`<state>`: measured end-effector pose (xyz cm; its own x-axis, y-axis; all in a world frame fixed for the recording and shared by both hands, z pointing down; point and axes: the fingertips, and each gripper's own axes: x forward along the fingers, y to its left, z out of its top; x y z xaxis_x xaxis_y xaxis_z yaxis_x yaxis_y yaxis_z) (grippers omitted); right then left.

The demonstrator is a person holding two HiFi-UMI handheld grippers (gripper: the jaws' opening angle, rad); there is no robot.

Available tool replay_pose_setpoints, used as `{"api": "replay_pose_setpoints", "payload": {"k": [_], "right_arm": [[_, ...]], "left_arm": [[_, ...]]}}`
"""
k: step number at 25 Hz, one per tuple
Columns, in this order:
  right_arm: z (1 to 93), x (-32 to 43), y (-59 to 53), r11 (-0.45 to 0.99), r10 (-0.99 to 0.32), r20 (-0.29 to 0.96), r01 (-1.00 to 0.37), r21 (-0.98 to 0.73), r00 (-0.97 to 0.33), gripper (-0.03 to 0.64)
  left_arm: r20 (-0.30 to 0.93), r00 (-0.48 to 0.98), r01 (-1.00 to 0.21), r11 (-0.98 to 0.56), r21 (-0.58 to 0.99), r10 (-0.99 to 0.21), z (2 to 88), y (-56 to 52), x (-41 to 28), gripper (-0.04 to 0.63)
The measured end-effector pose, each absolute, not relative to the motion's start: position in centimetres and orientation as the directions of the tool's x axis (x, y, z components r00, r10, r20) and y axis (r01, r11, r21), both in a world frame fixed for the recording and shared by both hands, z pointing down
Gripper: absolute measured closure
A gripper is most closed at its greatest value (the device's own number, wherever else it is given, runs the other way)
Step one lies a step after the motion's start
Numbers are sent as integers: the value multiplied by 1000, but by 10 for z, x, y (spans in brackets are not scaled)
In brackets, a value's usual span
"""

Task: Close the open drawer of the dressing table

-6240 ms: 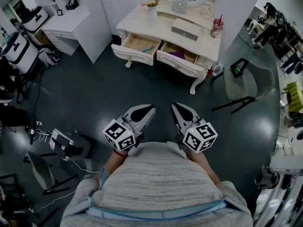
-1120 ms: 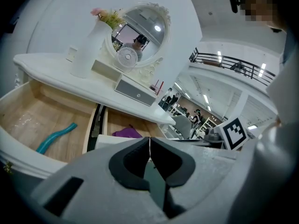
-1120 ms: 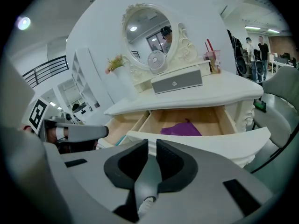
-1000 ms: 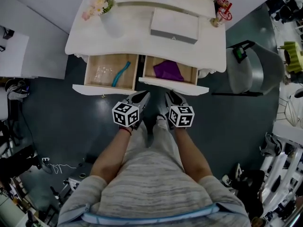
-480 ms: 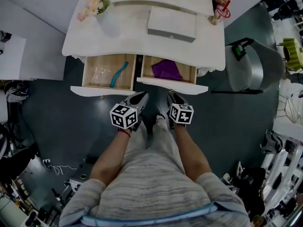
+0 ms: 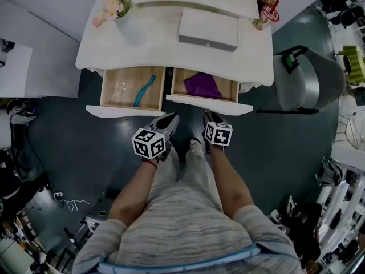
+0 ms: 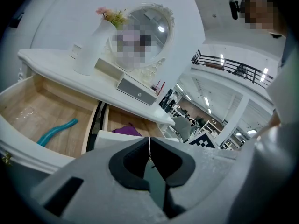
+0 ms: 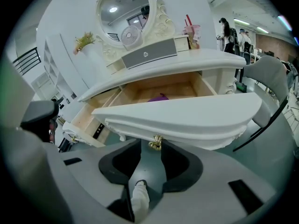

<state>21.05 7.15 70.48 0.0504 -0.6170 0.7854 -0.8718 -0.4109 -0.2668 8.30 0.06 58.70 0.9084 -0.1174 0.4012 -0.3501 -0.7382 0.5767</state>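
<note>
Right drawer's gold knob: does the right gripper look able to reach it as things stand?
Probably yes. The jaws of the right gripper have just been opening, nothing is between them, and the gold knob sits just beyond their tips, unobstructed.

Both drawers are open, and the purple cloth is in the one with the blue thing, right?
No. Both drawers are open, but the purple cloth lies in the right drawer; the blue thing is in the left drawer. The head view shows it.

Flower vase (image 6: 130, 30), grey box (image 6: 209, 31), grey chair (image 6: 311, 84)
</note>
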Motion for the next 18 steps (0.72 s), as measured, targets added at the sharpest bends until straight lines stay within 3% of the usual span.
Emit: {"api": "replay_pose_setpoints", "payload": {"k": [18], "right_arm": [[714,227,51,-378,-557,824,-915,-140,104,546]], "left_arm": [[386,913,-356,-723,592,-133,582,-7,79,578]]}}
